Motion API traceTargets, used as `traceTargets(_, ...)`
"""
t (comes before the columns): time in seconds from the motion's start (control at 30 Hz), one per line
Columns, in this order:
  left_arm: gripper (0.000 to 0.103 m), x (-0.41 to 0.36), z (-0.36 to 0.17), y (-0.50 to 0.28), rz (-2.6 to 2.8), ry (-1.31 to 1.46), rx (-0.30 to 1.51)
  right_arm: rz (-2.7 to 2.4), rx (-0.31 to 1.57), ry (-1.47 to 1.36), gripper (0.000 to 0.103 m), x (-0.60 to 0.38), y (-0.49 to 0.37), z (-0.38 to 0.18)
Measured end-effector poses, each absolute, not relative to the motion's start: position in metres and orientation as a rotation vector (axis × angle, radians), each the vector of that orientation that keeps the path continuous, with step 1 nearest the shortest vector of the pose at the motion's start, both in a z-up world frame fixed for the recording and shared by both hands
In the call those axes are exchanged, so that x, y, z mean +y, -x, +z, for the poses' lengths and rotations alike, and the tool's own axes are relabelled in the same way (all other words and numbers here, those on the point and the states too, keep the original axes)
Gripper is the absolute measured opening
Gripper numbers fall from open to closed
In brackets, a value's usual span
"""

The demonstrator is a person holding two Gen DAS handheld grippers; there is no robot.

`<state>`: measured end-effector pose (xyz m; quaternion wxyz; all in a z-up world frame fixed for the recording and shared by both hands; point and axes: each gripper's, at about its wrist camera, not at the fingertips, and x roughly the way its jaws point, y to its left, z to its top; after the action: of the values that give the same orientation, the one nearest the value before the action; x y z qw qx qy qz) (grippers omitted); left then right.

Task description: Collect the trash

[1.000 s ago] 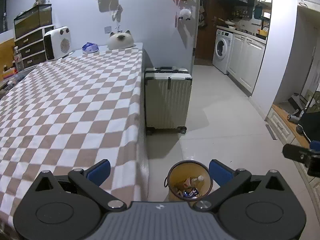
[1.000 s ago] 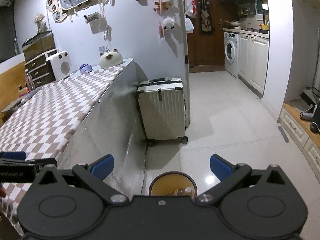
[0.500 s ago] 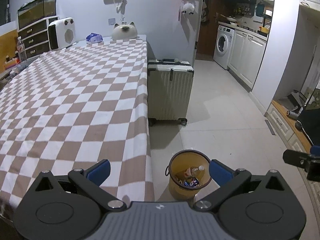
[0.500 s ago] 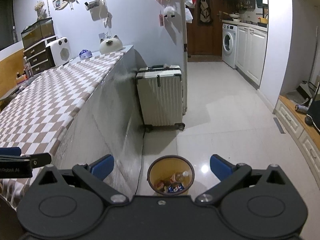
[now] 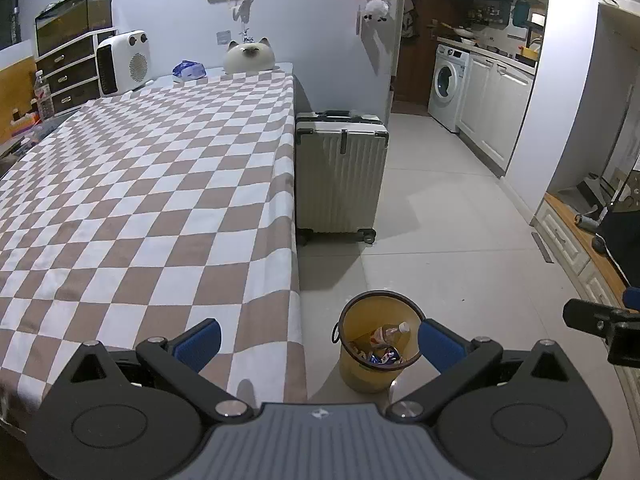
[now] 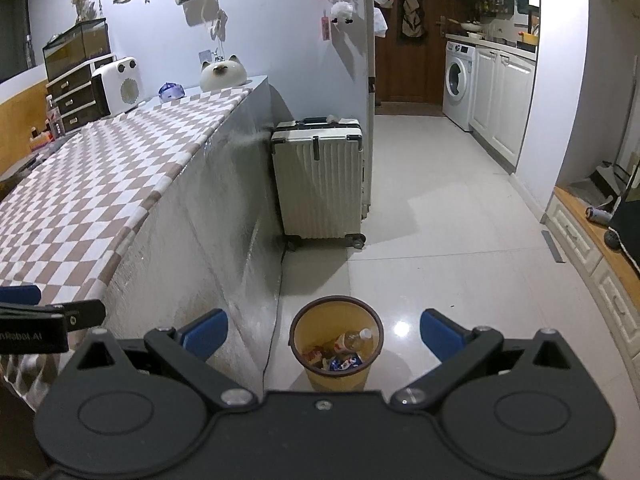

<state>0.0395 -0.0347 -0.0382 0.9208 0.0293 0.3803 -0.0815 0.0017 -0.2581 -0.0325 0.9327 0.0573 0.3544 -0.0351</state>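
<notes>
Left wrist view: my left gripper (image 5: 318,340) has its jaws spread wide and holds nothing. The round yellow plastic waste bin (image 5: 376,376) stands on the pale tiled floor (image 5: 440,240), just beside the table with the brown-and-white checked cloth (image 5: 140,200). Inside lie a plastic bottle (image 5: 390,331) and crumpled wrappers. No loose trash shows on the cloth.

Right wrist view: my right gripper (image 6: 324,336) is likewise fully open and empty, above the bin (image 6: 336,372). I judge collection finished or nearly so; the next move calls for scanning for remaining litter.
</notes>
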Motion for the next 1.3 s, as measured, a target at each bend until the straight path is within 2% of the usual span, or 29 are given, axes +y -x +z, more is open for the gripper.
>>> traceTargets(1.3, 0.103, -0.0378, -0.0397, -0.0387, -0.174, -0.065, 0.783, -0.107, 0.748, -0.118, 0.103, -0.2645, -0.0023, -0.0367)
